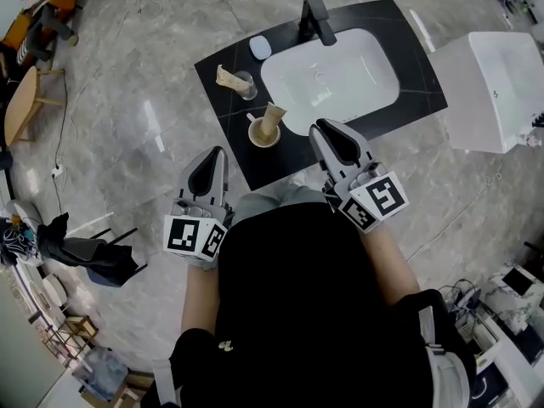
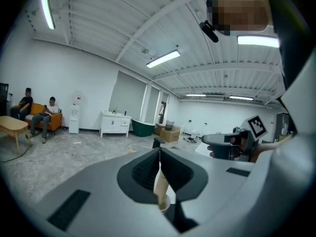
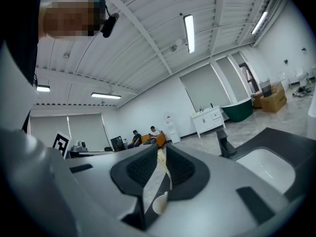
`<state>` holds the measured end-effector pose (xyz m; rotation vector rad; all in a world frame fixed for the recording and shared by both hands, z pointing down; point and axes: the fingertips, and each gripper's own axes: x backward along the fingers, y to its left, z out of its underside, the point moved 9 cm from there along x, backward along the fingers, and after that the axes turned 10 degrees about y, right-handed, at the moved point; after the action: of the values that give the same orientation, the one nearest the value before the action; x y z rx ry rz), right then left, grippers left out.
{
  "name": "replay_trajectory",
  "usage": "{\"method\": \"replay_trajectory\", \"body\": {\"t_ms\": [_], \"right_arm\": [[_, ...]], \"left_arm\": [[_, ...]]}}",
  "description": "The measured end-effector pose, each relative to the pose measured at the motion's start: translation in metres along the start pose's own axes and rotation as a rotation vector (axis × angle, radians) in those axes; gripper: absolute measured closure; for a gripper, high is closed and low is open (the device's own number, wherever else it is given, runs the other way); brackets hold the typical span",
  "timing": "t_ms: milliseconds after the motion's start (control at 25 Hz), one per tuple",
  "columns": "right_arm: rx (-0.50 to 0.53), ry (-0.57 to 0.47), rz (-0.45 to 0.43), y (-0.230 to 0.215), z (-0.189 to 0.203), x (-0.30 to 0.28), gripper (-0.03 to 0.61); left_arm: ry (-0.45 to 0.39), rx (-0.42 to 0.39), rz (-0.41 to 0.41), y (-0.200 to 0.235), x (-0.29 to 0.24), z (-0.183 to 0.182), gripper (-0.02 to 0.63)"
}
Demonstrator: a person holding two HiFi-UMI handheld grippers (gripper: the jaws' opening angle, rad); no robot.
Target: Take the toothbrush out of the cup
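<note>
Standing in the cup: I see the toothbrush (image 1: 270,119) leaning with its pale tan top up and to the right, not yet taken out.
Cup: the cream cup (image 1: 264,136) sits on the black tabletop (image 1: 223,116) near its front edge, just left of the white basin (image 1: 340,75).
Right gripper: my right gripper (image 1: 321,128) is closed on nothing, its tips over the tabletop's front edge, near the cup's right side but apart from it.
Right gripper view: the pads (image 3: 148,167) stand together, and the cup (image 3: 159,204) shows low in the narrow slit below them.
Left gripper: my left gripper (image 1: 218,153) is also closed and empty, held over the floor off the tabletop's front left, farther from the cup than the right one.
Left gripper view: the jaws meet in a thin line, with the toothbrush (image 2: 161,181) and cup (image 2: 165,205) in line beyond them.
Farther back: a clear glass (image 1: 246,84) holds another tan item, a pale oval object (image 1: 260,48) lies behind it, and a black faucet (image 1: 314,17) stands at the basin's rear.
</note>
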<state>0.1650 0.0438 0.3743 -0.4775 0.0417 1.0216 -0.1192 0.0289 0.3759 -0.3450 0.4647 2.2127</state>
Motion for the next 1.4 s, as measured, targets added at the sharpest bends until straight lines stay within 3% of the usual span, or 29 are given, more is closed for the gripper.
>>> {"method": "replay_trajectory", "body": {"t_ms": [400,760,1040,1400], "right_arm": [[-0.013,0.006,0.033,-0.002,-0.003,-0.013,0.529],[-0.017,0.002,0.137,0.019,-0.003,-0.024,0.529],[-0.049,-0.006,0.278,0.034,0.0,-0.015,0.529],[-0.078,-0.001,0.504,0.049,0.014,0.012,0.529]], "left_arm": [[0.032,-0.018,-0.003,0.023,-0.014,-0.003,0.589],[0.068,-0.044,0.108,0.062,-0.039,-0.009,0.588],[0.106,-0.064,0.18,0.09,-0.065,-0.009,0.58],[0.2,-0.112,0.246,0.121,-0.123,0.009,0.437]]}}
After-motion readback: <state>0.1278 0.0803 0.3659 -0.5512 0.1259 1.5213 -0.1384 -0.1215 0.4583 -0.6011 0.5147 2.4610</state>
